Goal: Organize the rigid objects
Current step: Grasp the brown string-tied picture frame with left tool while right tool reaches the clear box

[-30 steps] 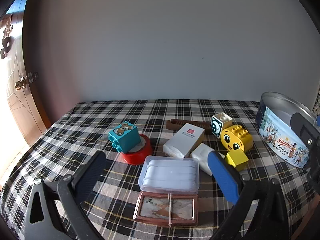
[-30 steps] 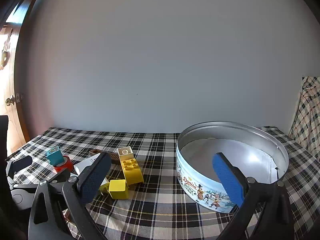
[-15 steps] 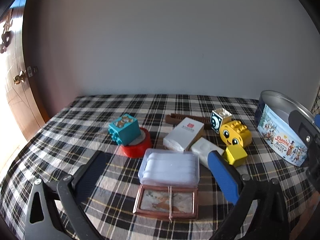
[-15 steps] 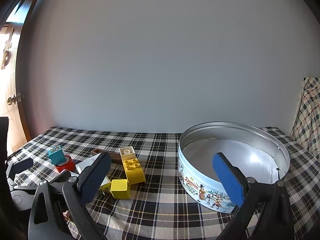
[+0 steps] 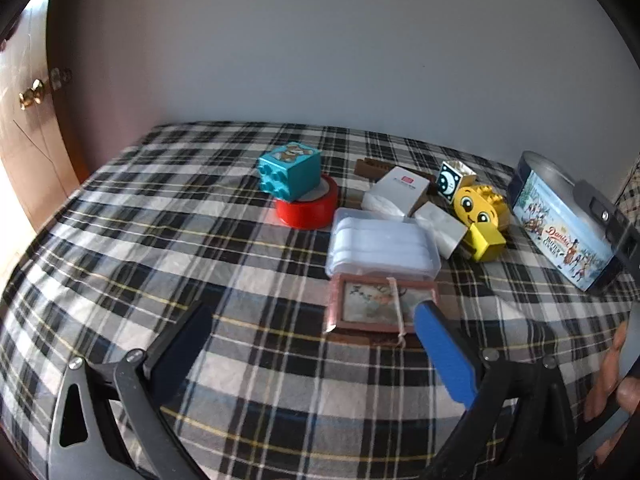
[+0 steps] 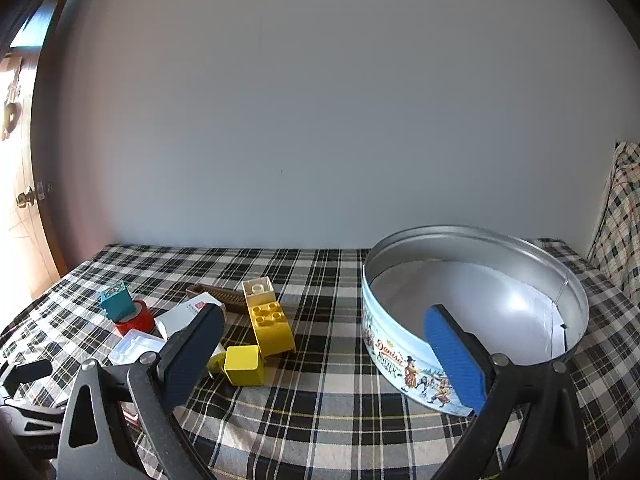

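Now, here is how I read it from my station.

Left tongs (image 5: 308, 332): spread wide, holding nothing, hovering low over bare checked cloth just left of the framed picture (image 5: 380, 308); the blue pad overlaps its near right corner.

Right tongs (image 6: 324, 344): likewise gaping and empty, set between the toy cluster and the cookie tin (image 6: 472, 312), which I judge the place to collect things.

Things to sort: clustered mid-cloth. A teal block (image 5: 290, 170) rests on a red tape roll (image 5: 308, 208); a clear plastic case (image 5: 382, 248) touches the picture's far edge; white boxes (image 5: 396, 190), a brown comb (image 5: 372, 167), and the yellow face brick (image 5: 480, 216) crowd together to the right.

Tin: open, apparently empty, at the right of the counter (image 5: 140, 220), well apart from the teal block.

Room: wide free cloth left and near; the cluster's right side is tight, pieces touching.

Edges: the cloth drops off at the left, toward the door (image 5: 28, 120).

Judgement: nothing is packed yet; the picture looks the easiest first pick.
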`<state>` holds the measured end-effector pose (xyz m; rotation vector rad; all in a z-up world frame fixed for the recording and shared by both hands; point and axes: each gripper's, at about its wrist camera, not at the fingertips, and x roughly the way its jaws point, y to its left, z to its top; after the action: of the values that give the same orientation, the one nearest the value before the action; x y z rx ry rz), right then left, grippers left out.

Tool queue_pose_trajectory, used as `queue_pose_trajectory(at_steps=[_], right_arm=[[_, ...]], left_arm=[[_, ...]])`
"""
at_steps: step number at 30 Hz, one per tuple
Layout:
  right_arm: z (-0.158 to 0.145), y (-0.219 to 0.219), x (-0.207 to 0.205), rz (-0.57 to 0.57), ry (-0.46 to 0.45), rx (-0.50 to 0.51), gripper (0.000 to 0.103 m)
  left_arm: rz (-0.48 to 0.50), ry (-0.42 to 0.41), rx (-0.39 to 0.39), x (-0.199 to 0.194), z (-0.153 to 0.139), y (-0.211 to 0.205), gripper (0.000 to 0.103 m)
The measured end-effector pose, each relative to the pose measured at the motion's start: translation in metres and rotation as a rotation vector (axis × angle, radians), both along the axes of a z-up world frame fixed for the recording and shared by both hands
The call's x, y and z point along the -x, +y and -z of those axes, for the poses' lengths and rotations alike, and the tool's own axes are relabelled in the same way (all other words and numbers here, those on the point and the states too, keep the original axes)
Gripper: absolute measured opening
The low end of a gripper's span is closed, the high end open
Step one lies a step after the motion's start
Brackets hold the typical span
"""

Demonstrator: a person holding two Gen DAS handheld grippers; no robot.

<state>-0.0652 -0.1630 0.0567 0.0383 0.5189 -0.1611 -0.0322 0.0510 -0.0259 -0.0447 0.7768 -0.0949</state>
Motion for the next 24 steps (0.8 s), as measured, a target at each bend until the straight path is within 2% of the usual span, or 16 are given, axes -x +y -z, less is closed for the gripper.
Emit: queue_pose_trajectory(at_steps=[3,6,9,11,12,13,15,20,24], right_arm=[[0.000,-0.001,0.001,-0.001,-0.002,-0.007,0.101],[0.000,-0.003,0.000,-0.004,-0.001,-0.019,0.101],[0.001,-0.001,-0.001,-0.010,0.007,-0.016,0.101],[0.001,-0.001,0.000,-0.010,0.008,-0.009,0.101],[0.001,-0.001,0.000,-0.010,0.008,-0.008,0.101],[0.001,-0.001,0.000,-0.009,0.008,-0.007,0.101],[0.001,-0.001,-0.001,-0.005,0.013,-0.008,0.101],[0.005,-0.003,-0.005,-0.008,0.039,-0.020,0.101],[0.007,-0.002,-0.006,-0.026,0.053,-0.024,0.101]], left_arm=[[0.048,0.034,-0.004,-0.004,0.005,-0.010,0.093],[0.077,0.058,0.008,-0.006,0.007,-0.022,0.092],[0.107,0.063,-0.029,-0.011,0.007,-0.038,0.092],[0.115,0.097,-0.046,-0.019,0.010,-0.046,0.091],[0.116,0.120,-0.053,-0.023,0.013,-0.048,0.083],[0.115,0.148,-0.061,-0.027,0.017,-0.049,0.080],[0.112,0.139,-0.049,-0.028,0.018,-0.045,0.077],[0.102,0.133,0.021,-0.028,0.017,-0.026,0.077],[0.088,0.128,0.036,-0.025,0.016,-0.014,0.077]])
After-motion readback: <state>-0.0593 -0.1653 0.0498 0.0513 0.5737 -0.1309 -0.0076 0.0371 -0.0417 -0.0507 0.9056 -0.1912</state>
